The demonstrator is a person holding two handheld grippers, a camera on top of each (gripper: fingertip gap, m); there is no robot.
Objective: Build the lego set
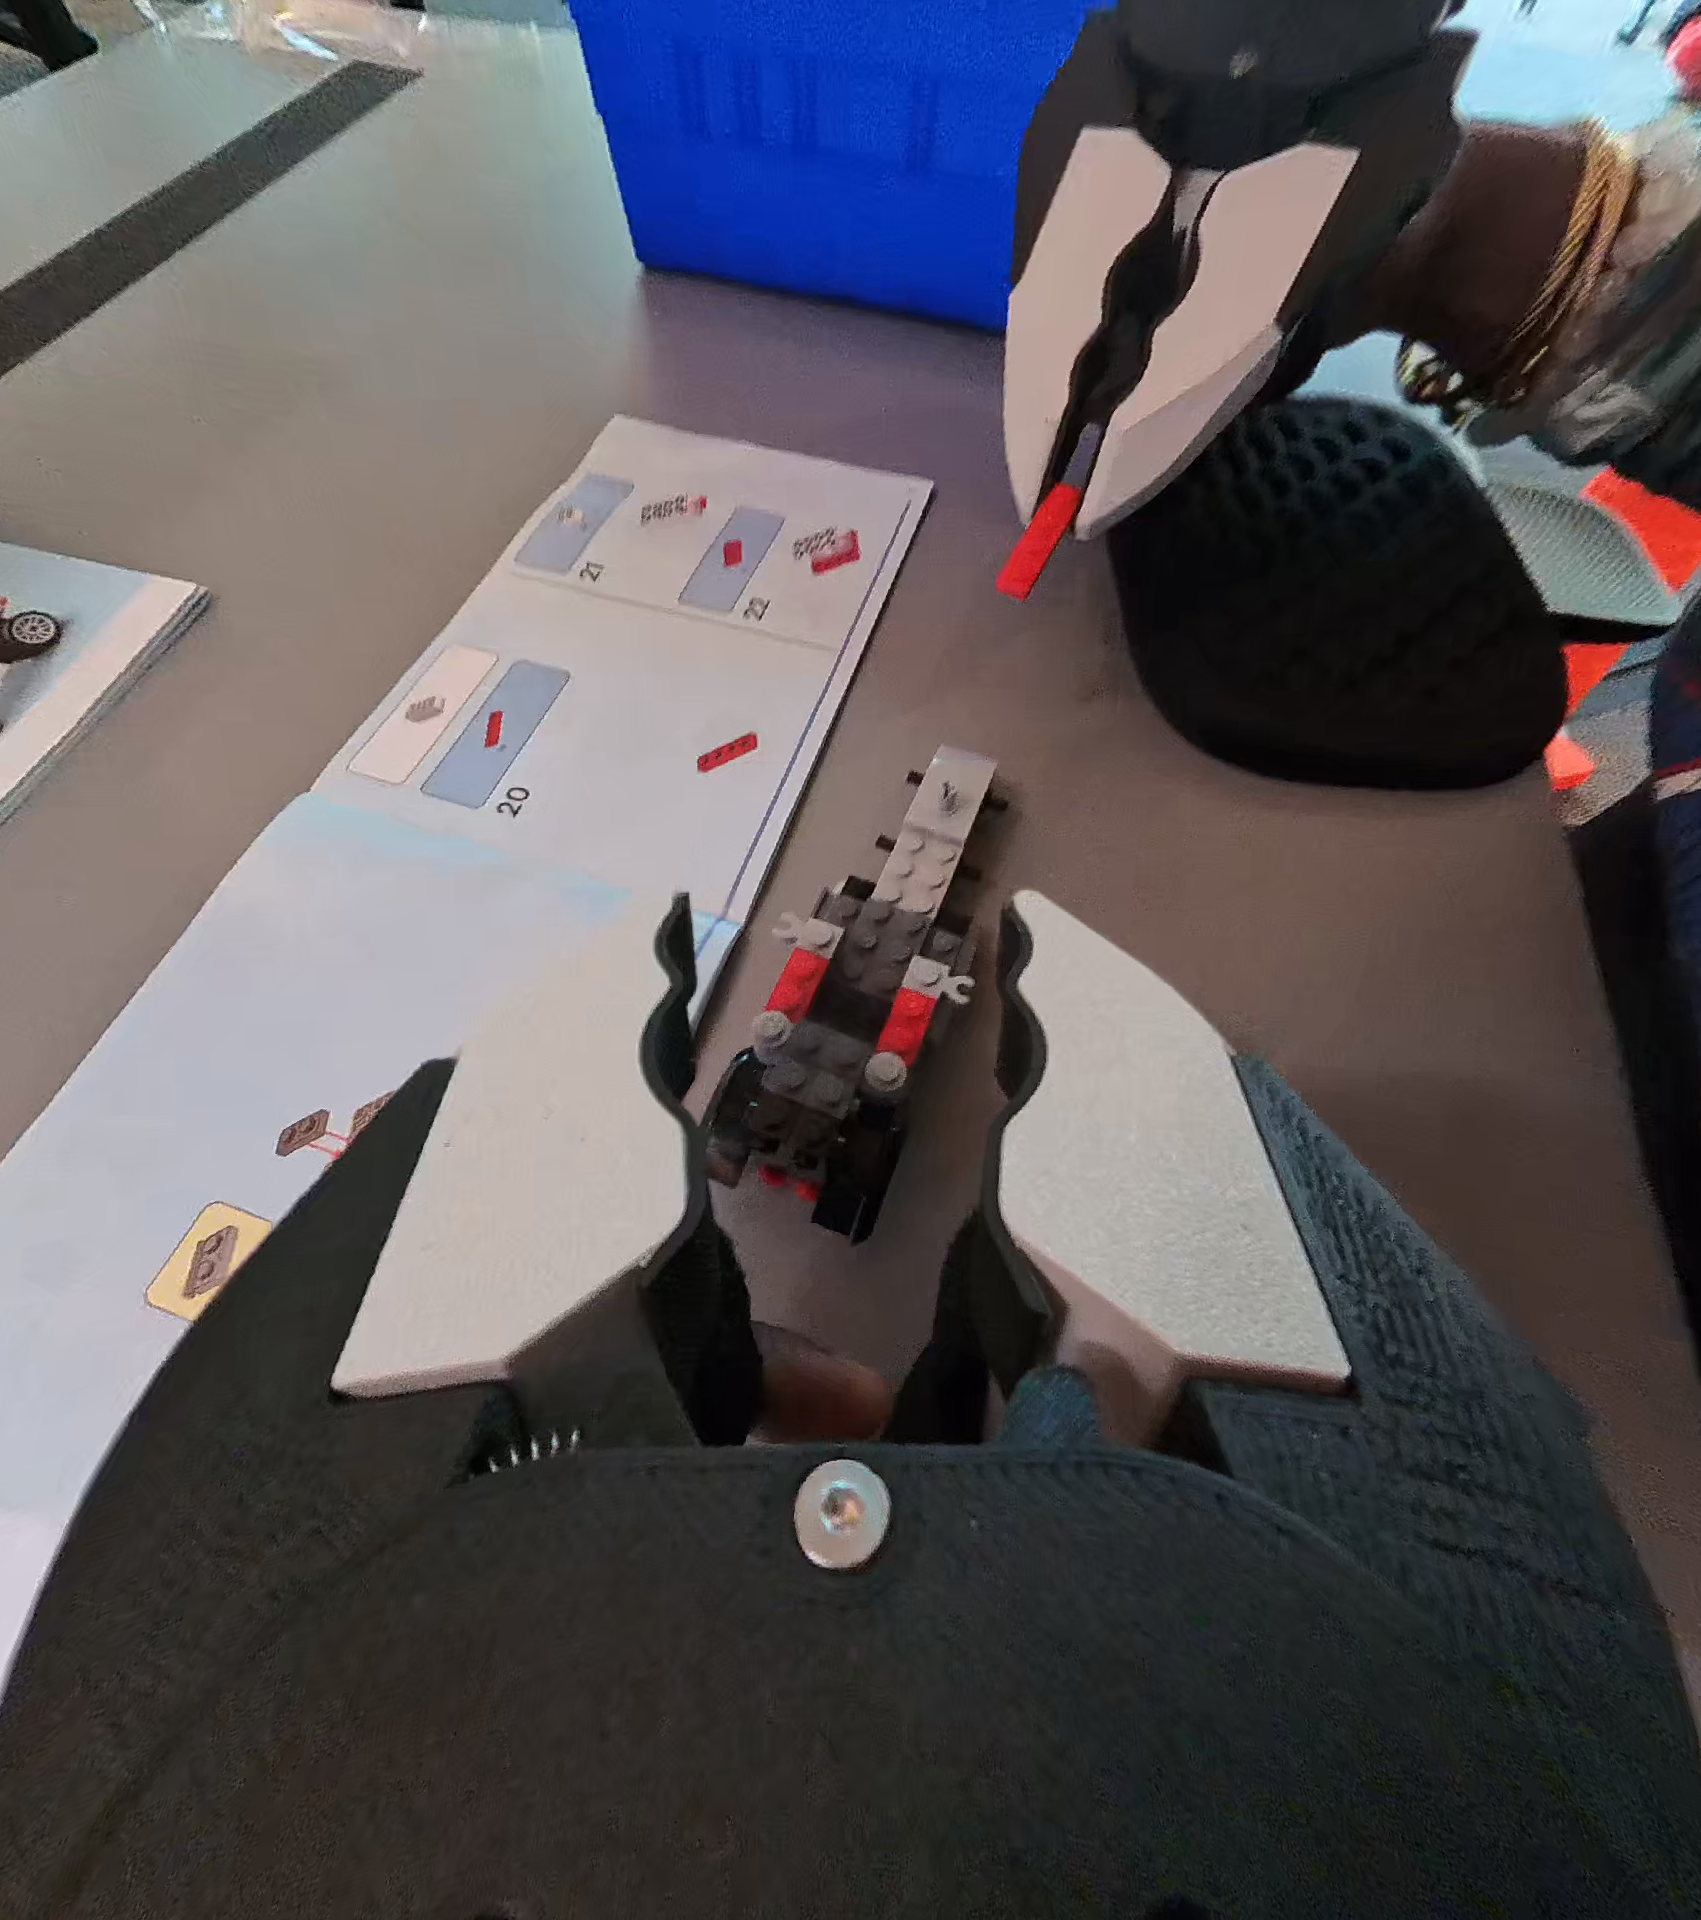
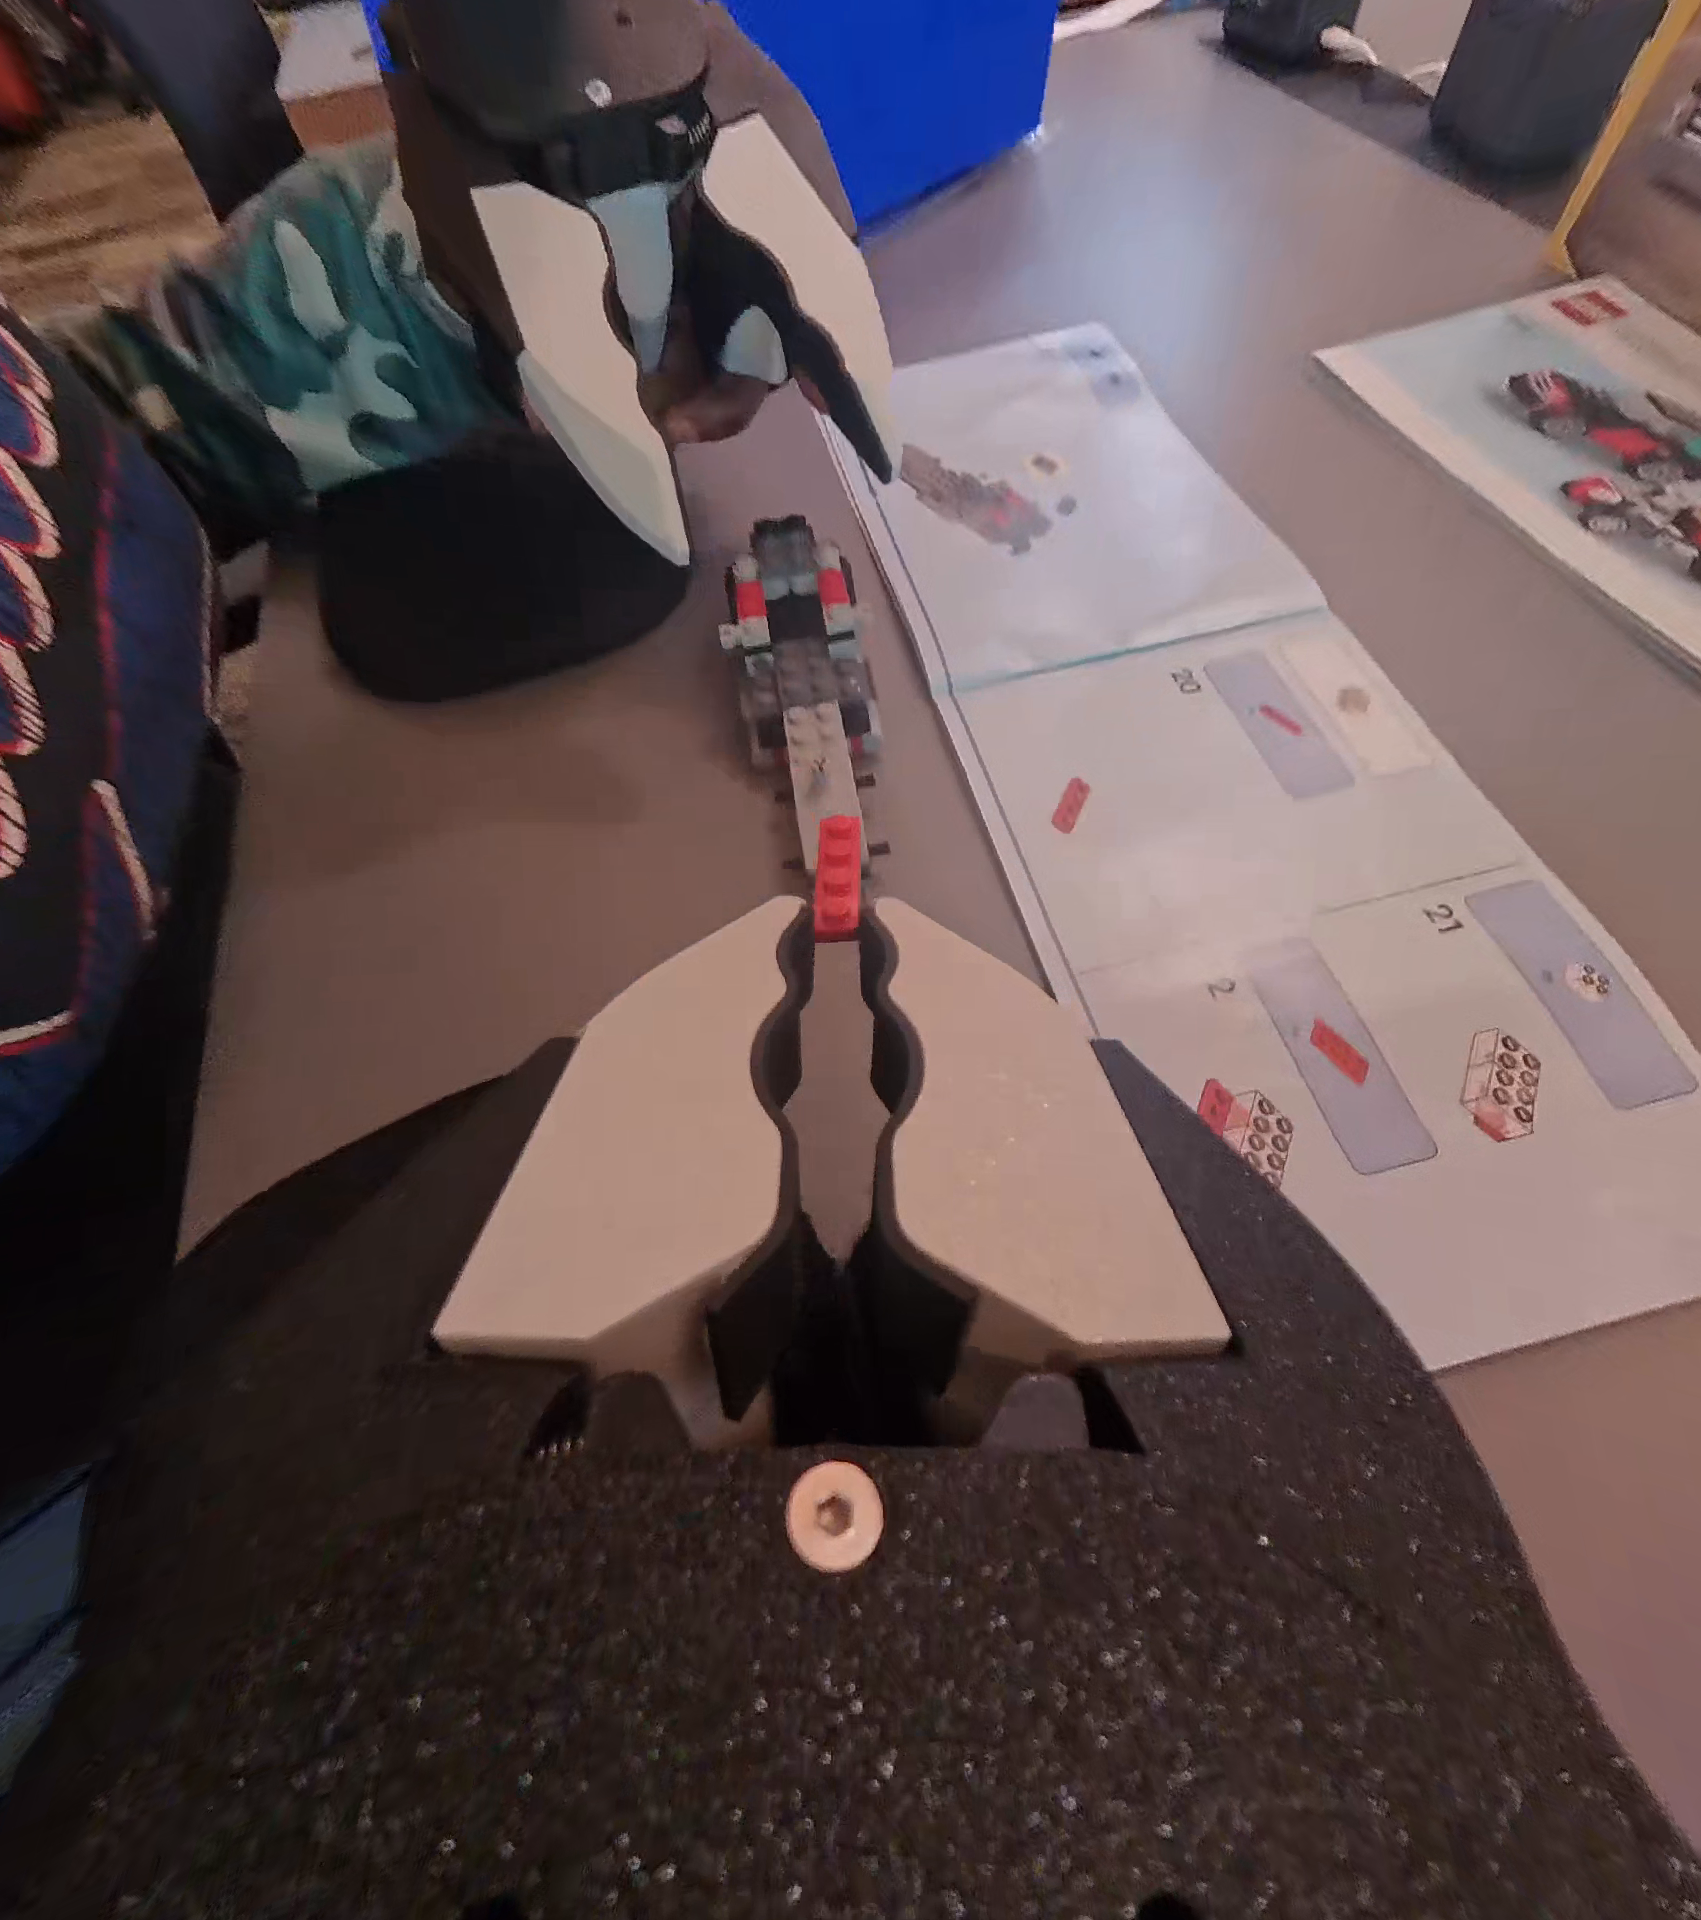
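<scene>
A partly built lego model of grey, black and red bricks lies on the grey table, its long light-grey end pointing away. My left gripper is open, its fingers on either side of the model's near end and apart from it. My right gripper is shut on a thin red plate, held in the air beyond the model's far end. In the right wrist view the right gripper holds the red plate in line with the model, with the open left gripper behind.
An open instruction booklet lies left of the model, and a closed booklet lies farther left. A blue bin stands at the back. A black cap sits by the table's right edge, near a person's sleeve.
</scene>
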